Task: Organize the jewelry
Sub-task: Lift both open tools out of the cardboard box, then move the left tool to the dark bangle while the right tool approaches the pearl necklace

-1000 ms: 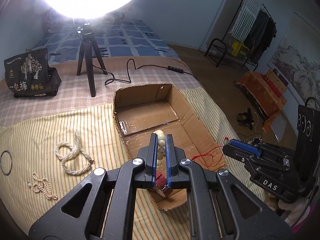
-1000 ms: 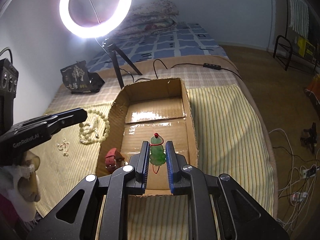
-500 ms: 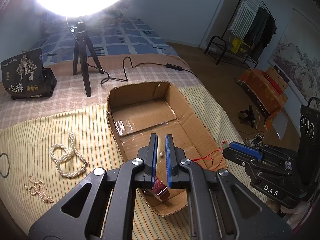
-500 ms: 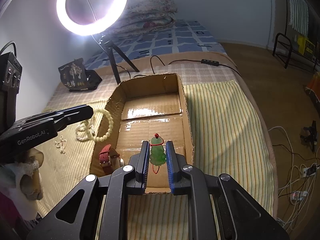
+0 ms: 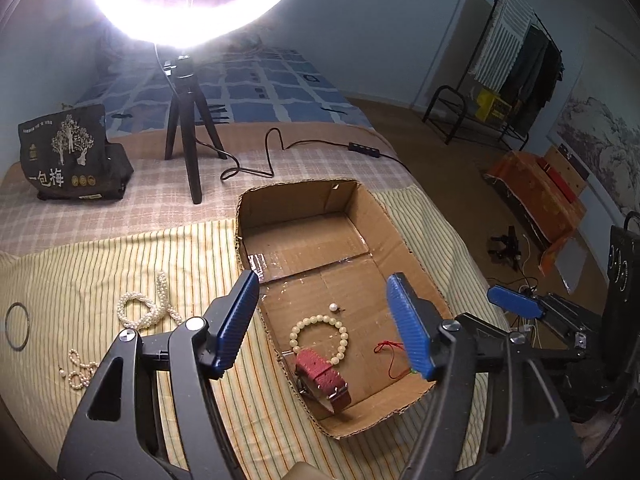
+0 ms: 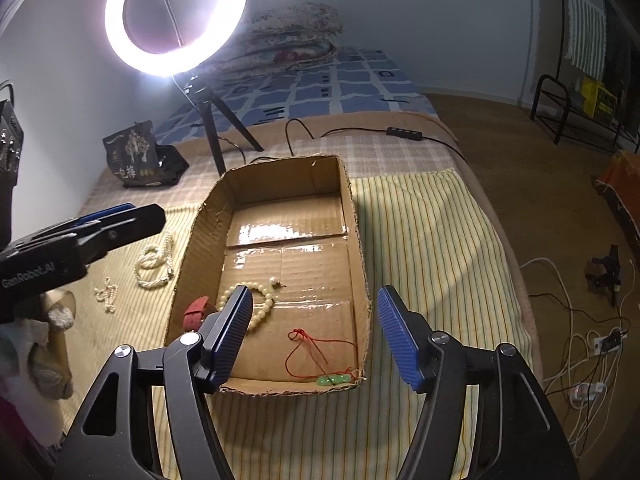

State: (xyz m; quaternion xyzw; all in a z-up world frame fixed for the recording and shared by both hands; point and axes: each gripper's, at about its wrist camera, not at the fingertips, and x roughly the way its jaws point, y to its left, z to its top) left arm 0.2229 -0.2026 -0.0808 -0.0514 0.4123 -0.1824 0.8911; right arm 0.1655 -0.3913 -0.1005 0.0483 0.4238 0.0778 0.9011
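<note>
Both hand-held grippers hang over the near end of the cardboard box [image 5: 362, 216], which sits open-topped on a yellow striped cloth [image 6: 420, 240] on the bed. Left hand-held gripper [image 5: 324, 328]: jaws have just been opening, now spread wide w/ nothing between the blue pads; the cream bead bracelet [image 5: 319, 339] lies flat on the box floor below, not touching either pad. Right hand-held gripper [image 6: 316, 336]: same, jaws just been opening, wide apart, nothing gripped; the green pendant [image 6: 334, 379] lies on the box floor against the near wall toward the right corner, its red cord [image 6: 308, 350] looped loosely behind it. Also in the box: a red-strap watch [image 5: 322, 378] at the near left corner, its strap end overlapping the bracelet's near edge, and a single pearl earring [image 5: 333, 308] just beyond the bracelet. Far half of the box holds nothing, glossy tape strip across the flaps. Outside the box, on the cloth to its left: a thick pearl necklace [image 5: 148, 306] in a loose coil, a smaller pearl strand [image 5: 78, 370] nearer the camera, and a thin dark ring/bangle [image 5: 17, 326] at the far left edge, all well apart from the box. Behind: ring light [image 6: 174, 16] on a black tripod, a black printed bag [image 5: 66, 156], a black cable w/ inline switch across the checked blanket.
</note>
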